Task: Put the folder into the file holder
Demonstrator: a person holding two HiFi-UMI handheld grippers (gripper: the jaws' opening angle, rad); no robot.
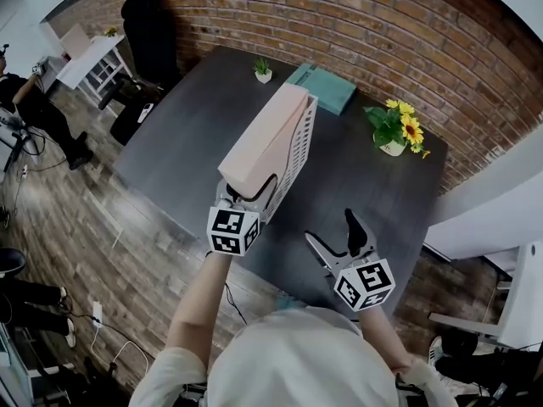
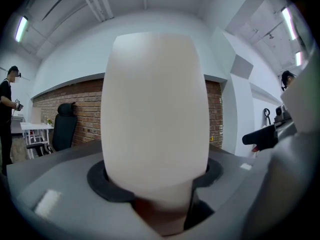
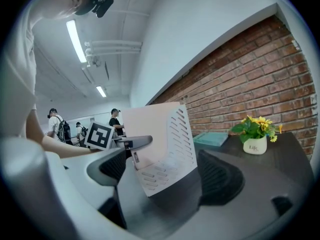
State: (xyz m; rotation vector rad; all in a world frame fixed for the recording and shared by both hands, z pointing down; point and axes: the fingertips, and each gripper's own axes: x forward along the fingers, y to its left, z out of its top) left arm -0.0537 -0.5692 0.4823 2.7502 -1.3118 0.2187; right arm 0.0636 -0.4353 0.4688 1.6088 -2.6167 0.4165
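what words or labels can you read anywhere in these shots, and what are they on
"Life": on the white pot holding the yellow flowers, in the right gripper view.
Small strip label next to the file holder: too small to read.
Square markers: black-and-white patterns only, no words.
Teal book: no print can be made out.

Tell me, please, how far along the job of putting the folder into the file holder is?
Mostly done: the pink folder appears to stand inside the white file holder on the table. In hand: the left gripper has its jaws either side of the folder's near end; whether they press it is unclear. Left: release and withdraw. The right gripper is open and empty.
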